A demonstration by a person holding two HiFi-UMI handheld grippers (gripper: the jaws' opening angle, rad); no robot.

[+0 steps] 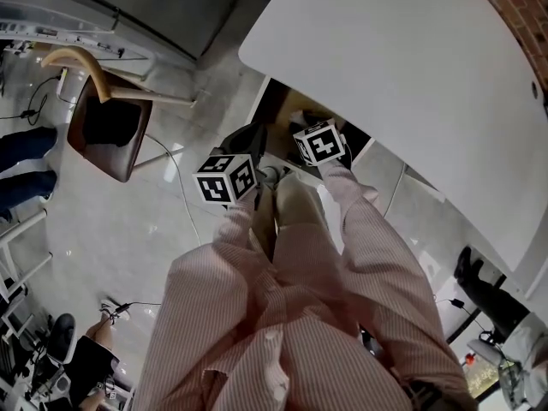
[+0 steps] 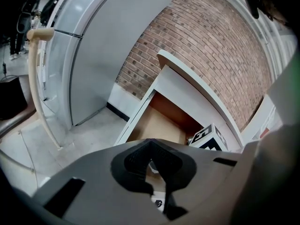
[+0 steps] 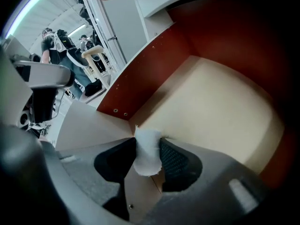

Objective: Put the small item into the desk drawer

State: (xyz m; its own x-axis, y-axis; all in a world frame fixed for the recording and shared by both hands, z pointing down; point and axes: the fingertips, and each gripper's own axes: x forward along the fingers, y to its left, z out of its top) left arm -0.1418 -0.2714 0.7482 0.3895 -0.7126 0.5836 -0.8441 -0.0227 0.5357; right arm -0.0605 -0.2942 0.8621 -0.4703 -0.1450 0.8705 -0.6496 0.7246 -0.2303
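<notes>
My right gripper (image 3: 147,143) is shut on a small white item (image 3: 147,153), which stands upright between the dark pads. It hangs over the open desk drawer (image 3: 220,107), which has a tan floor and red-brown walls. In the left gripper view the same drawer (image 2: 159,125) lies open under the white desk top (image 2: 197,86). My left gripper (image 2: 151,148) hovers short of the drawer, its pads closed together with nothing between them. The right gripper's marker cube (image 2: 208,137) shows inside the drawer mouth. In the head view both marker cubes (image 1: 224,178) (image 1: 319,142) sit at the desk's near edge.
A brick wall (image 2: 211,41) rises behind the desk, with a grey cabinet (image 2: 108,46) to its left. A wooden chair (image 1: 107,118) stands on the glossy floor at left. Cables lie on the floor (image 1: 175,187). Other people stand at the room's edges.
</notes>
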